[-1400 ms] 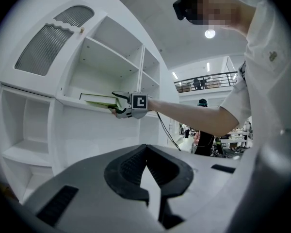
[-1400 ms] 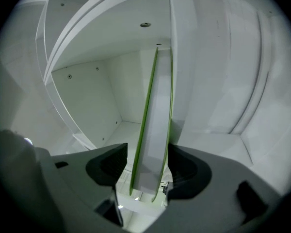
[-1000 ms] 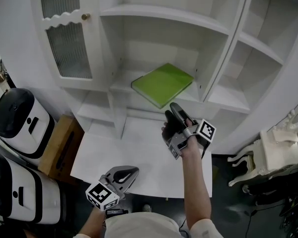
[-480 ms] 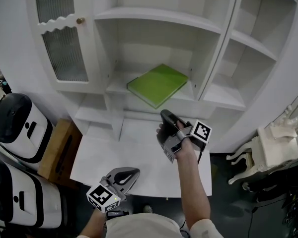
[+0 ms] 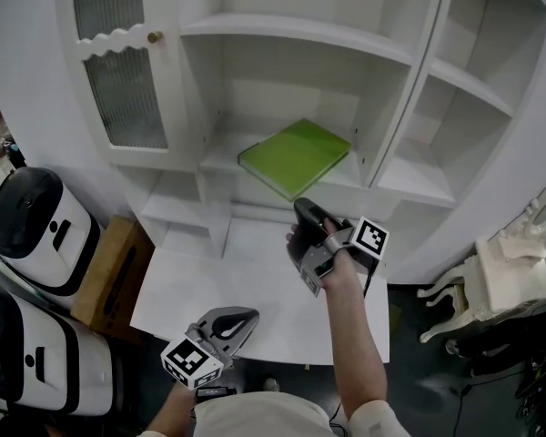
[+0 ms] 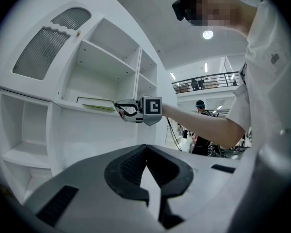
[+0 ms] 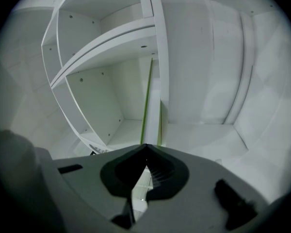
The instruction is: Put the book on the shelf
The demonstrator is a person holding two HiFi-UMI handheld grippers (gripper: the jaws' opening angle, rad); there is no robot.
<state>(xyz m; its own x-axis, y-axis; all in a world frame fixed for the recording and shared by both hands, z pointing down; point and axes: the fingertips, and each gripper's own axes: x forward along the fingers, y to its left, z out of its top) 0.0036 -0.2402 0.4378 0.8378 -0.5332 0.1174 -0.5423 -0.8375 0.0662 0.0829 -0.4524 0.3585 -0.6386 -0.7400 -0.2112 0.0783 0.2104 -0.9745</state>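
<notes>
The green book lies flat on the middle shelf of the white cabinet, its near corner jutting over the shelf's front edge. My right gripper hovers just in front of and below that corner; its jaws have just been closing and are shut, with nothing between them. In the right gripper view the book shows edge-on beyond the shut tips. My left gripper stays low at the white table's near edge, shut and empty. The left gripper view shows its tips, the right gripper and the book.
A white table stands below the cabinet. The cabinet's ribbed glass door is at upper left, and open compartments are to the right. Two white-and-black machines and a brown box stand at left; a white ornate chair at right.
The right gripper's jaws have closed on nothing and it has drawn slightly back from the book. The book rests unmoved on the shelf. The left gripper has kept still.
</notes>
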